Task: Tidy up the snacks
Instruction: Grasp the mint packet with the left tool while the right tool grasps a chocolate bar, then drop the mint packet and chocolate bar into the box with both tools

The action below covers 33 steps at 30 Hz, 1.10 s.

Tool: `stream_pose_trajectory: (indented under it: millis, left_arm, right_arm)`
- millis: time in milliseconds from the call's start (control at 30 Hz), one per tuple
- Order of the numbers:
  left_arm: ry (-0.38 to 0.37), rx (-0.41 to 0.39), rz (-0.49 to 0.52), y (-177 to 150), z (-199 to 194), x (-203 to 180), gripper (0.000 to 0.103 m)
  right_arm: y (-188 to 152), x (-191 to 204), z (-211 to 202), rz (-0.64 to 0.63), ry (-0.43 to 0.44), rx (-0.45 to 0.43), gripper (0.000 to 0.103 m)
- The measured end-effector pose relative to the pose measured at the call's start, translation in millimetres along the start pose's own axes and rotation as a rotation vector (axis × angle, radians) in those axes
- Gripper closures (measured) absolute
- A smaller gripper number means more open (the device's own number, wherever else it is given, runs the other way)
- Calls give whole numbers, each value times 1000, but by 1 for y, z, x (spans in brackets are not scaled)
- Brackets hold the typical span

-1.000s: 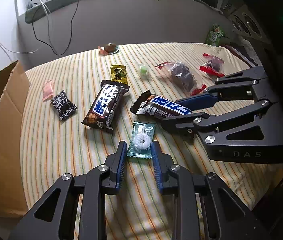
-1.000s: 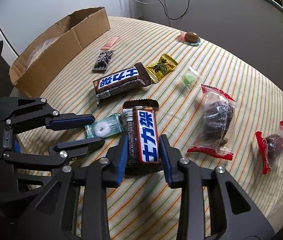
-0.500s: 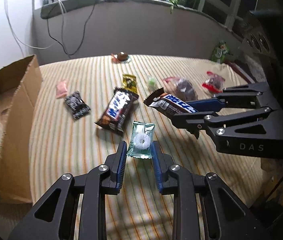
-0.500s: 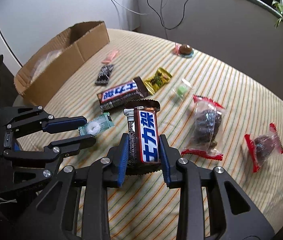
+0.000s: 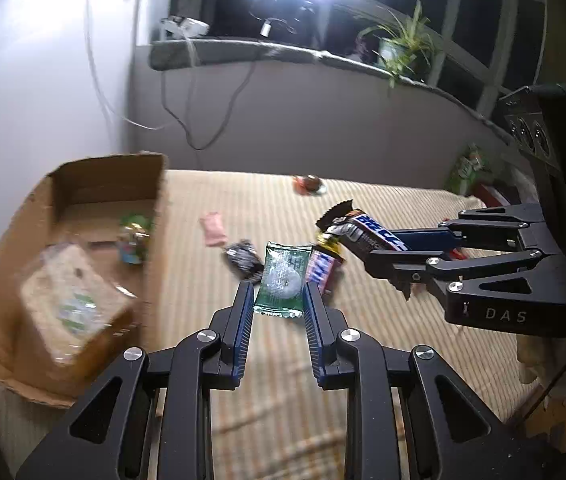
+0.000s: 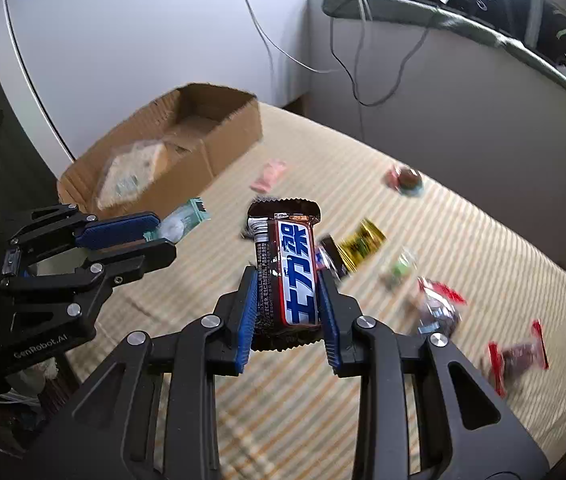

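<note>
Gripping one snack each: two hand-held grippers (image 5: 277, 300) (image 6: 287, 304).

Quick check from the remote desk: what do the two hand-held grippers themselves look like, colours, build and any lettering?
Both are matte black linkage frames with silver pivot bolts and ribbed blue pads. The left hand-held gripper carries white "GenRobot.AI" lettering on its body; the right hand-held gripper shows "DAS" and a small green light. No sleeve or hand is visible.

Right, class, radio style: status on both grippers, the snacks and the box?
Left gripper shut on mint packet. Right gripper shut on chocolate bar. Both lifted. Cardboard box open, path clear.
</note>
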<state>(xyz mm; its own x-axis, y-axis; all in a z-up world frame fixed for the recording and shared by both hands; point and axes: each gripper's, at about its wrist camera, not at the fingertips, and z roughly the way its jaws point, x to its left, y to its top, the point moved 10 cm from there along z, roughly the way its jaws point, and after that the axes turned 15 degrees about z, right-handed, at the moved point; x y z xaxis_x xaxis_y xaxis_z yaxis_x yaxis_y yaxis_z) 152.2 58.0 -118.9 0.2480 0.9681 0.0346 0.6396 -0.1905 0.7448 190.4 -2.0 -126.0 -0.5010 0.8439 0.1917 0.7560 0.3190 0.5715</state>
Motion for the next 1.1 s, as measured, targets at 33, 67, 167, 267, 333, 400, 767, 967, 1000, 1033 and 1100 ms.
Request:
stream_pose_trajectory:
  millis: [33, 67, 167, 267, 333, 400, 767, 967, 1000, 1033, 1100]
  left_arm:
    - [13, -3, -7, 0, -3, 7, 79]
    - [21, -5, -12, -1, -4, 12, 79]
    - [49, -14, -36, -2, -9, 30, 79]
    - [74, -23, -58, -3, -14, 47, 79]
    - [94, -30, -71, -3, -17, 58, 79]
    - [111, -31, -82, -3, -18, 70, 79]
    - [196, -23, -140, -9, -22, 123, 79]
    - [224, -22, -169, -10, -21, 145, 79]
    - [227, -22, -172, -10, -20, 147, 79]
    - [230, -21, -174, -11, -20, 149, 79]
    - [233, -16, -176, -11, -17, 153, 79]
  right_arm:
    - [3, 4, 0, -4, 3, -2, 73]
    - [7, 8, 1, -9, 7, -6, 73]
    - [16, 21, 5, -30, 14, -12, 73]
    - [26, 34, 11, -46, 24, -14, 73]
    - [32, 43, 15, -57, 32, -17, 73]
    - [40, 52, 19, -68, 41, -19, 73]
    - [71, 100, 57, -130, 75, -9, 73]
    - [84, 117, 78, -138, 97, 7, 73]
    - [85, 120, 80, -141, 99, 9, 73]
    - [87, 123, 83, -144, 101, 12, 73]
    - [90, 127, 90, -148, 105, 17, 73]
